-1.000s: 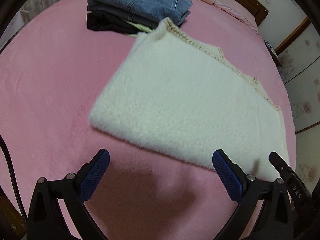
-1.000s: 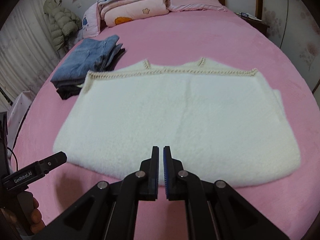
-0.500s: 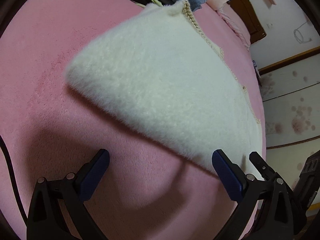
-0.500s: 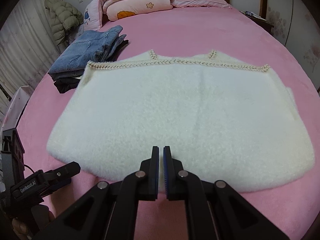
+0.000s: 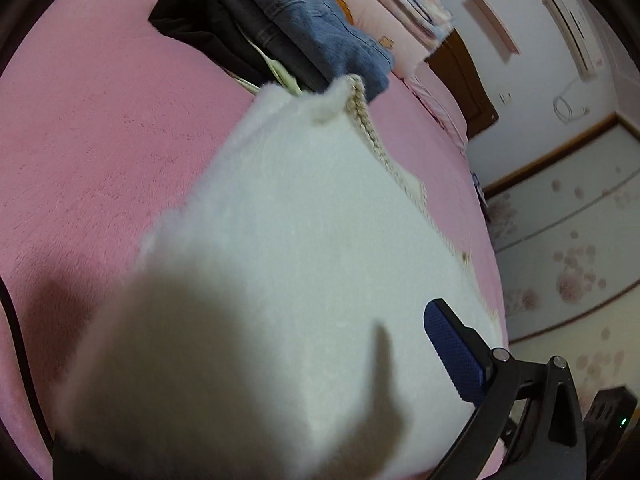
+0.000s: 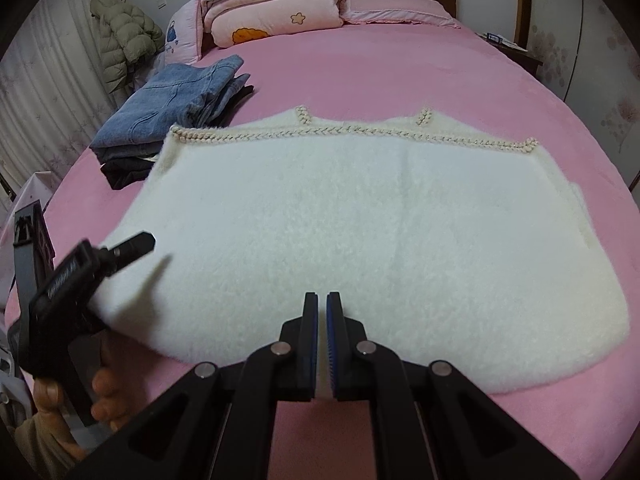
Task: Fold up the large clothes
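Note:
A white fluffy garment (image 6: 360, 224) with a braided trim lies folded flat on the pink bed (image 6: 400, 72). In the left wrist view the garment (image 5: 304, 248) fills the frame and covers the left finger; only the blue-padded right finger (image 5: 454, 354) shows. My left gripper (image 6: 132, 246) is open, straddling the garment's near left corner. My right gripper (image 6: 322, 340) is shut and empty, just above the garment's near edge at the middle.
A stack of folded jeans and dark clothes (image 6: 176, 120) sits on the bed beyond the garment's left corner. Folded quilts and pillows (image 6: 272, 8) lie at the headboard. A puffy jacket (image 6: 124, 36) hangs at the left. A nightstand (image 6: 516, 52) stands at the right.
My left gripper moved forward and down onto the garment's near left corner, which now sits between its fingers and hides one. My right gripper edged slightly forward, still shut.

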